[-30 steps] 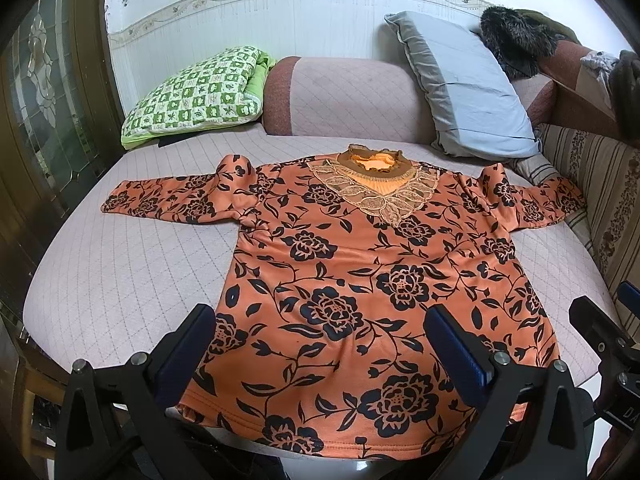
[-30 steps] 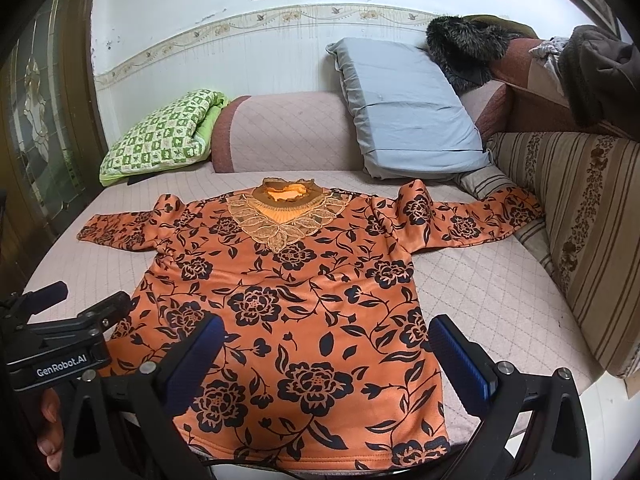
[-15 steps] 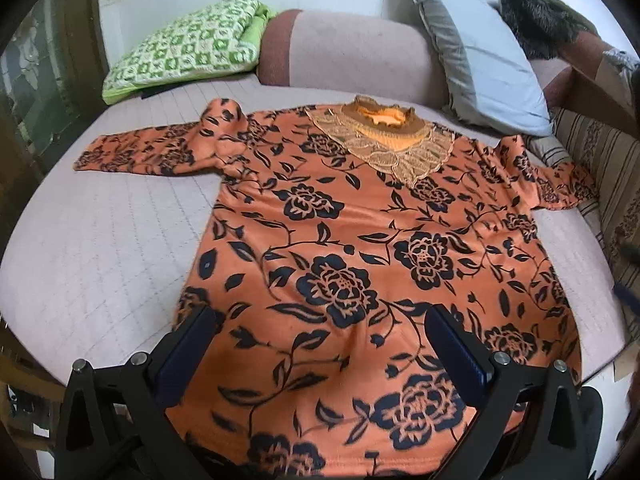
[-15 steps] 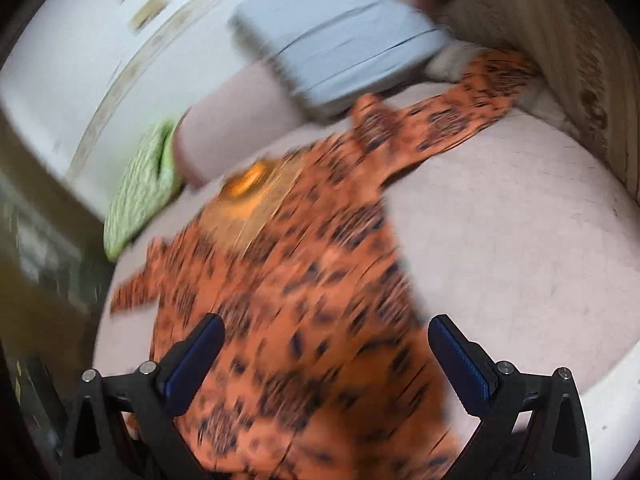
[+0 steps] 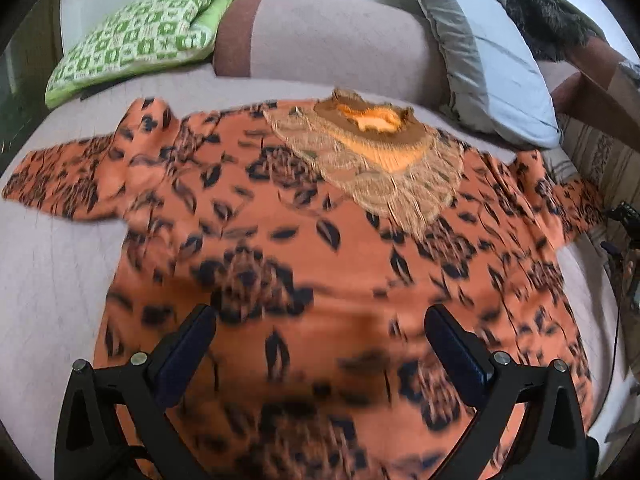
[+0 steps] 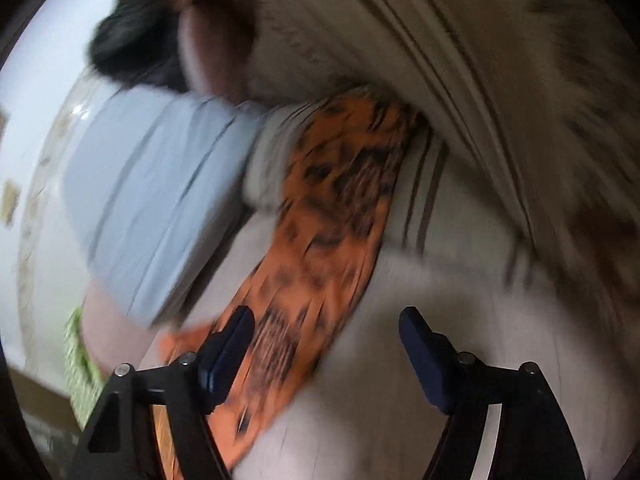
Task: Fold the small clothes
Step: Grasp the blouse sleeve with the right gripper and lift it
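Lying flat and face up on the pale quilted bed (image 5: 52, 280), the orange floral top (image 5: 320, 248) has its body spread toward the near edge and both sleeves stretched out to left and right. Its tan lace collar (image 5: 380, 164) sits at the far end of the garment, near the pink bolster (image 5: 320, 40) that runs along the far side of the bed. A green checked pillow (image 5: 136, 36) rests at the far left, touching the bolster's brown end. A grey-blue pillow (image 5: 492, 60) leans at the far right, with a dark furry item (image 5: 548, 20) behind it.

The left gripper (image 5: 320, 344) hangs over the lower body of the top with its jaws spread wide and nothing between them. Whether its fingers touch the fabric cannot be told; the view is blurred.

The right gripper (image 6: 326, 352) is tilted and points at the right sleeve (image 6: 320, 240), which runs from beside its left finger away to the striped cushion (image 6: 460, 80) at the far right. Its jaws stand apart and hold nothing; the left finger (image 6: 228, 356) overlaps the sleeve in the picture, while the other lies over bare bed cover. The grey-blue pillow lies just beside the sleeve. This view is heavily blurred, so contact with the sleeve cannot be confirmed.
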`<state>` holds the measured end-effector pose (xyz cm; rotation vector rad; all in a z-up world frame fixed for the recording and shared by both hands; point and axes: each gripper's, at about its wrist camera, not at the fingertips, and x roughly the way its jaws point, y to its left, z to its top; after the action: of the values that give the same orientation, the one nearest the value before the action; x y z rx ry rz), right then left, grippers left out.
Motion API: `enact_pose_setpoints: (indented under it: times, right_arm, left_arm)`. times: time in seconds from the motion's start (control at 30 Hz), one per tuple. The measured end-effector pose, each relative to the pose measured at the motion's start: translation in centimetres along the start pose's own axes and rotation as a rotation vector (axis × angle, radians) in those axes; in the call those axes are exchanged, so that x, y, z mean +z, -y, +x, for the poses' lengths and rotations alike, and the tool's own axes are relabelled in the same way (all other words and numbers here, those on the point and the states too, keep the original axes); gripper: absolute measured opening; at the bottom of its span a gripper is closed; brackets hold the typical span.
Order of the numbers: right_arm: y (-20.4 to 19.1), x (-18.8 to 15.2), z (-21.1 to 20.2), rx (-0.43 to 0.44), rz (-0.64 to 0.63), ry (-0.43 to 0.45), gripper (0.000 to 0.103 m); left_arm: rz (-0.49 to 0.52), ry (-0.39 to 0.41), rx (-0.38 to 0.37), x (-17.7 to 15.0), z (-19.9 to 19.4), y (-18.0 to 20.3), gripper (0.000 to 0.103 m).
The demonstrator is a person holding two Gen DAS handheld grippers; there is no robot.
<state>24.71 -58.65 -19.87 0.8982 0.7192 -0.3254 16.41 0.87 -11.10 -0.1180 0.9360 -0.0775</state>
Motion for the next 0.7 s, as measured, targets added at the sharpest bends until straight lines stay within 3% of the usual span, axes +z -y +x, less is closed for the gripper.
enact_pose_setpoints:
  times: [0.17,0.27,0.3,0.33,0.37,0.47,0.57,0.63,0.7]
  right_arm:
    - [0.3,2.9,4.9,-0.085,0.0,-0.001,0.077]
    - [-0.6,3.6,6.4,-0.158,-0.036,0.004,0.077]
    - [-1.4,3.9,6.8,-0.187,-0.072,-0.007,0.072]
    - [-1.8,4.0,6.9,-0.193,-0.088,-0.017,0.062]
    - [-2.2,4.2,6.9,-0.194,-0.1,-0.032,0.005]
    - [-5.0,4.2,5.8,-0.19,-0.18,-0.024,0.005]
    - [-10.5,3.1,2.5,-0.1,-0.274,0.029,0.005]
    - [-15.8,1.6,-0.7,0.0,-0.357,0.065,0.005]
    - [-21.3,-1.0,-4.2,0.116,-0.434,0.091,0.005]
  left_arm:
    - [0.006,0.051,0.023,0.4,1.7,-0.9,0.103]
    - [-0.008,-0.024,0.045,-0.4,3.9,-1.8,0.103]
    - [-0.014,-0.041,0.05,-0.4,4.4,-2.0,0.103]
    - [-0.013,-0.031,0.055,-0.4,4.3,-1.9,0.103]
    - [-0.013,-0.025,0.061,-0.3,4.2,-1.8,0.103]
    - [0.035,-0.055,0.09,-0.5,4.8,-1.2,0.103]
    - [0.043,-0.066,0.087,-0.4,4.6,-1.3,0.103]
    - [-0.032,-0.03,0.068,-0.4,3.4,-2.5,0.084]
    - [-0.117,-0.013,0.028,-0.2,2.3,-4.3,0.08]
